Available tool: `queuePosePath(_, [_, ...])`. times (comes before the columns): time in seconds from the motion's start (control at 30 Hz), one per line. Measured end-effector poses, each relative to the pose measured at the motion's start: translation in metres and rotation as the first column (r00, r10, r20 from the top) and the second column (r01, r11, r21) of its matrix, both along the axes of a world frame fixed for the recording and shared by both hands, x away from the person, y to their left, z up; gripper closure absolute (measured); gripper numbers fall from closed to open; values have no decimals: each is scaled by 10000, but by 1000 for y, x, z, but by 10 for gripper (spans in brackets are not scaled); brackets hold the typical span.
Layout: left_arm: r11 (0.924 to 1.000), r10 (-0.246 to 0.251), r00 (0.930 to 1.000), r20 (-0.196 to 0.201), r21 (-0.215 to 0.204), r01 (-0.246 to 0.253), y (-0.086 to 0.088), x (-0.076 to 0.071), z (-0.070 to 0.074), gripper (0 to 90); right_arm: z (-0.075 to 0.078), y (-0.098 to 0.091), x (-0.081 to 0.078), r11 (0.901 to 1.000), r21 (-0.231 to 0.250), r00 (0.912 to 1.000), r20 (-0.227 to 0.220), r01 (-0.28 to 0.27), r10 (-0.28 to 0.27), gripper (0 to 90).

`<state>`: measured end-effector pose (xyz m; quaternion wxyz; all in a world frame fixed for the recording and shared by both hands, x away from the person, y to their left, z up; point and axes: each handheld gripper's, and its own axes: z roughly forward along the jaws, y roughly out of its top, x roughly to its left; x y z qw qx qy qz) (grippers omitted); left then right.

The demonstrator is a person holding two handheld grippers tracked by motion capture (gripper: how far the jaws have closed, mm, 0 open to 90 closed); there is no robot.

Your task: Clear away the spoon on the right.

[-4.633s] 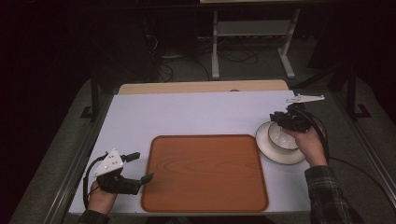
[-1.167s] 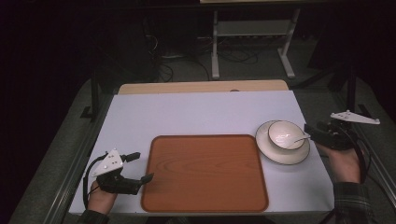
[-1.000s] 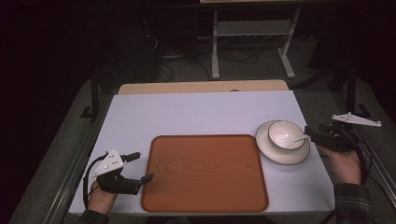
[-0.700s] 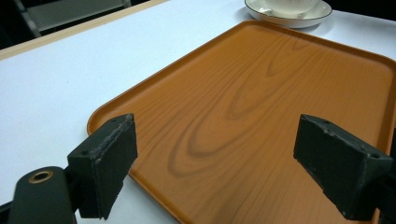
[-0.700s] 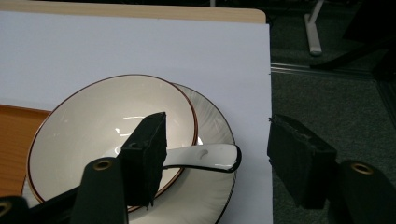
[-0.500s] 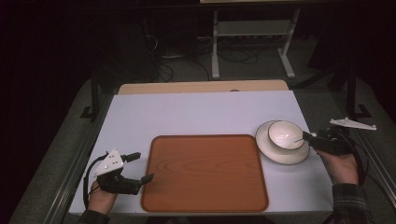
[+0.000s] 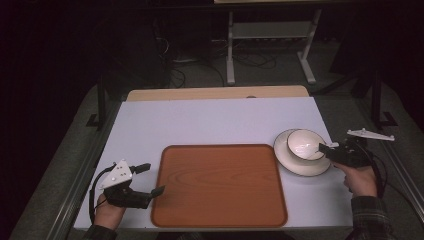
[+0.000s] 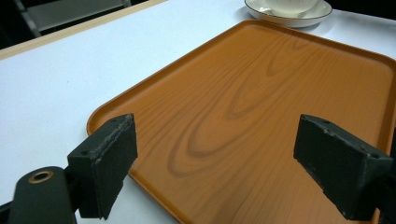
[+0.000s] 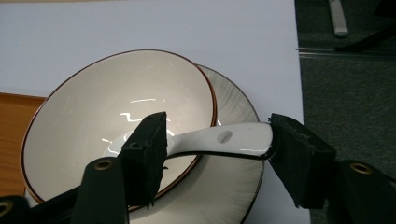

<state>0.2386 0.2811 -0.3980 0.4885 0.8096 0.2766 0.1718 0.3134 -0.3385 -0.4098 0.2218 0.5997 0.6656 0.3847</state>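
A white bowl [image 7: 302, 142] with a thin brown rim sits on a white plate [image 7: 300, 168] at the table's right. In it lies a white ceramic spoon [image 9: 224, 137], its handle sticking out over the rim towards my right gripper [image 9: 217, 142]. That gripper is open, with one jaw on either side of the handle; in the high view my right gripper [image 7: 327, 149] is at the plate's right edge. An empty brown wood-grain tray [image 7: 220, 185] lies in the middle. My left gripper [image 7: 152, 179] stands open at the tray's near left corner [image 8: 140, 135], holding nothing.
The white table top [image 7: 215, 120] ends a short way right of the plate, where dark floor [image 9: 350, 84] begins. A pale wooden strip [image 7: 215, 93] runs along the far edge. A metal stand [image 7: 270, 45] and cables are on the floor behind.
My right gripper left the bowl and drew back to the right. It has since come left again to the spoon handle. The left gripper has not moved.
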Motion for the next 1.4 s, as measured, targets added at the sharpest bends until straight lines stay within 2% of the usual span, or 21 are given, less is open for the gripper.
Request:
queuePosePath(0.37, [10000, 1, 10000, -1, 7, -1, 0, 0, 0, 129, 0, 0, 0, 10000, 80, 10000, -23, -31, 31, 458])
queuePosePath(0.53, [10000, -3, 10000, 7, 4, 3, 0, 0, 0, 129, 5, 3, -1, 10000, 78, 9998, 185, -9, 7, 497])
queuePosePath(0.83, [10000, -6, 10000, 5, 11, 6, 0, 0, 0, 129, 20, 14, -3, 9997, 46, 9957, 897, -234, 229, 609])
queuePosePath(1.4, [10000, -11, 10000, 1, 10, 11, 0, 0, 0, 129, 31, 30, 1, 9965, 164, 9853, 1517, -818, 784, 766])
